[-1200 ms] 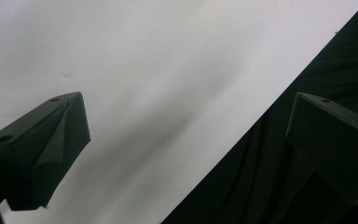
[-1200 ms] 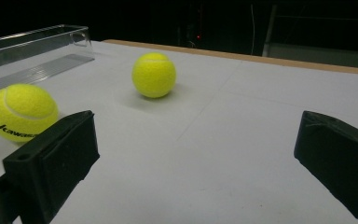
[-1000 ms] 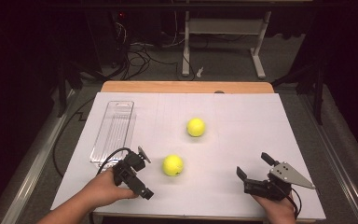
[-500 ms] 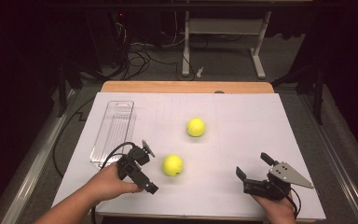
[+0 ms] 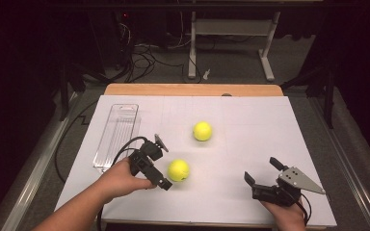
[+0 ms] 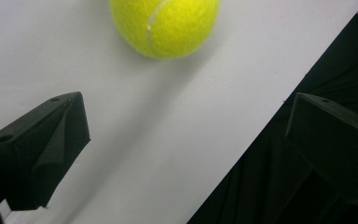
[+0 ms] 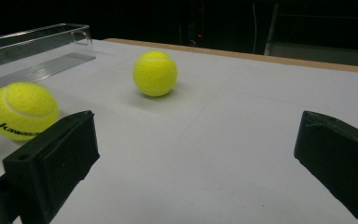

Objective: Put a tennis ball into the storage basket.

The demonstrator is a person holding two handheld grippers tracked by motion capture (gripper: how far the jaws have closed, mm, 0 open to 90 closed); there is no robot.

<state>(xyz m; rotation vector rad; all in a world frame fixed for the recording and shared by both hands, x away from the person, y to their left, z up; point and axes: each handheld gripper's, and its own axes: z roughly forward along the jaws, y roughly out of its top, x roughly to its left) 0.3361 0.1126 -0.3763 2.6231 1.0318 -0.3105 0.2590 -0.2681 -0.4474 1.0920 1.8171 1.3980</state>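
Note:
Two yellow tennis balls lie on the white table (image 5: 250,125). The near ball (image 5: 178,170) (image 6: 165,25) (image 7: 22,111) rests just right of my left gripper (image 5: 163,162) (image 6: 186,140), which stands open and tilted, with its jaws apart from the ball. Farther back, near the middle, is the far ball (image 5: 202,131) (image 7: 155,73). At the front right my right gripper (image 5: 262,171) (image 7: 196,158) is open and holds nothing; it faces both balls from a distance.
A clear plastic tray (image 5: 117,134) (image 7: 32,46) lies lengthwise at the left of the table. The table's front edge (image 6: 261,135) runs close under my left gripper. A wooden strip (image 5: 192,90) borders the far side; cables and a stand are on the floor beyond.
My left gripper has moved forward and to the right, closer to the near ball, while turning. The right gripper and both balls have stayed put.

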